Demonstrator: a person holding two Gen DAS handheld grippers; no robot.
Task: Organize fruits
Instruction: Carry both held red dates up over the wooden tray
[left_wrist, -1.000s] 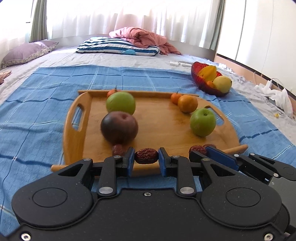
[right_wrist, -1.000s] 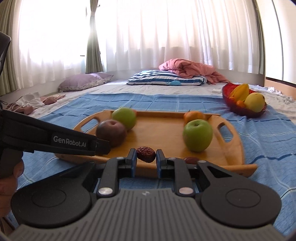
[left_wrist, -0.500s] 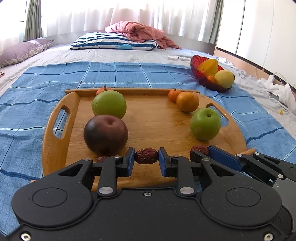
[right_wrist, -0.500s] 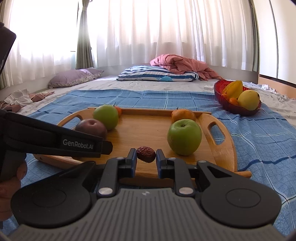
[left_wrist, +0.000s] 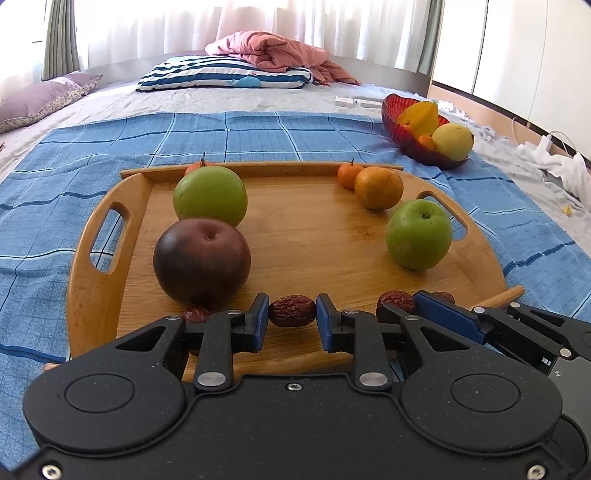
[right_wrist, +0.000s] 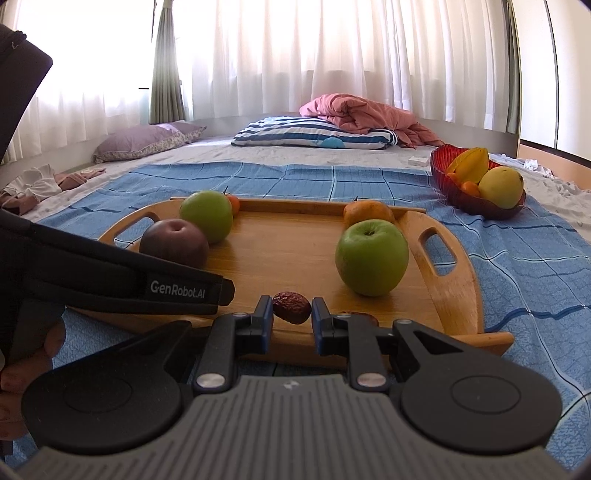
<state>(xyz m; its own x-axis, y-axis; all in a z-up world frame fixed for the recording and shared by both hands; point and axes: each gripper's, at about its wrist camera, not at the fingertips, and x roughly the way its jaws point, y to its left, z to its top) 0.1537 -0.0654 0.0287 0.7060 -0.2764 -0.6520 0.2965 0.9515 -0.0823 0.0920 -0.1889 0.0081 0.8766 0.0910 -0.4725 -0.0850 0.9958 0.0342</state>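
Observation:
My left gripper (left_wrist: 291, 312) is shut on a wrinkled red date (left_wrist: 292, 311), low over the near edge of the wooden tray (left_wrist: 107, 236). My right gripper (right_wrist: 291, 312) is shut on another red date (right_wrist: 291, 307), also over the tray's near edge (right_wrist: 458, 280). In the left wrist view the right gripper (left_wrist: 406, 304) sits just to the right. On the tray are a dark red apple (left_wrist: 202, 260), two green apples (left_wrist: 210, 199) (left_wrist: 419, 234), an orange (left_wrist: 378, 186) and small tangerines (left_wrist: 349, 174). A loose date (left_wrist: 197, 314) lies by the dark apple.
A red bowl (left_wrist: 417, 147) with a star fruit and a yellow fruit stands on the blue checked cloth (left_wrist: 258, 136), beyond the tray's right end. Pillows and a pink blanket lie further back. A hand (right_wrist: 33, 354) holds the left gripper's handle.
Both grippers came forward and slightly down over the tray's near edge, so the fruits look larger. Each still holds its date.

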